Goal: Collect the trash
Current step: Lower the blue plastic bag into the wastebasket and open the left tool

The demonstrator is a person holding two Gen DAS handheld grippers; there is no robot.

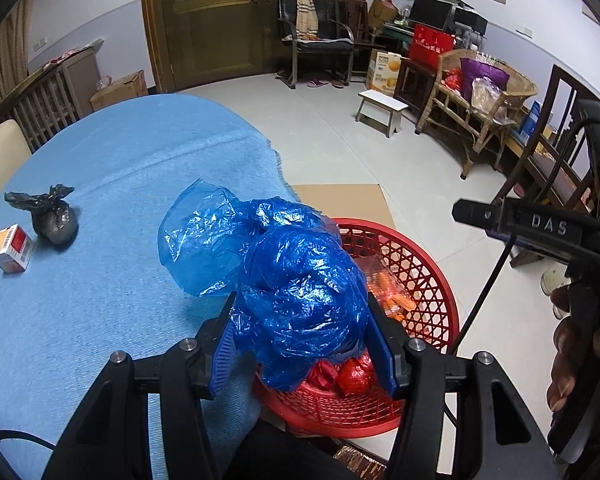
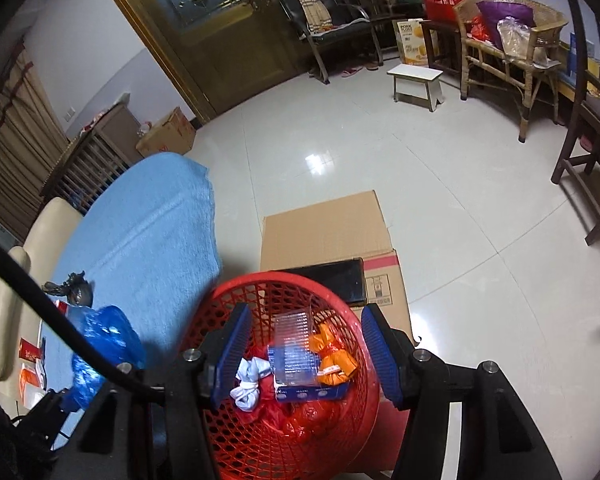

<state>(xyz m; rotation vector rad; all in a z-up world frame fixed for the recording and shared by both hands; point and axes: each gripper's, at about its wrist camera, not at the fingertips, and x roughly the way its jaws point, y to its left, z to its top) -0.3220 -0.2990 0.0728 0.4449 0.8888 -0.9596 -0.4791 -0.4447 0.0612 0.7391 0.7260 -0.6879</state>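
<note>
while the left gripper (image 1: 300,328) clamps the blue plastic bag (image 1: 296,280) between its pads, at the table edge and partly above the red basket (image 1: 428,280), carry the bag fully over the rim before letting go. the bag looks light and loosely puffed, so it will probably drift or catch on the rim; release it low and centred over the opening. keep its loose lobe, which hangs out to the left over the blue tablecloth (image 1: 120,168), from dragging on the cloth.

further left on the tablecloth, a knotted black bag (image 1: 54,216) and a small red and white box (image 1: 12,248) lie just beside each other, not yet collected.

the red basket stands on a flattened cardboard box (image 2: 324,224) beside the table. it already holds a clear plastic tray (image 2: 296,344), an orange wrapper (image 2: 334,356), a white knotted scrap (image 2: 249,380) and red crumpled plastic (image 2: 300,420).

the right gripper (image 2: 304,356) hangs over the basket with its jaws spread wide and nothing between them; hold it clear of the drop path.
</note>
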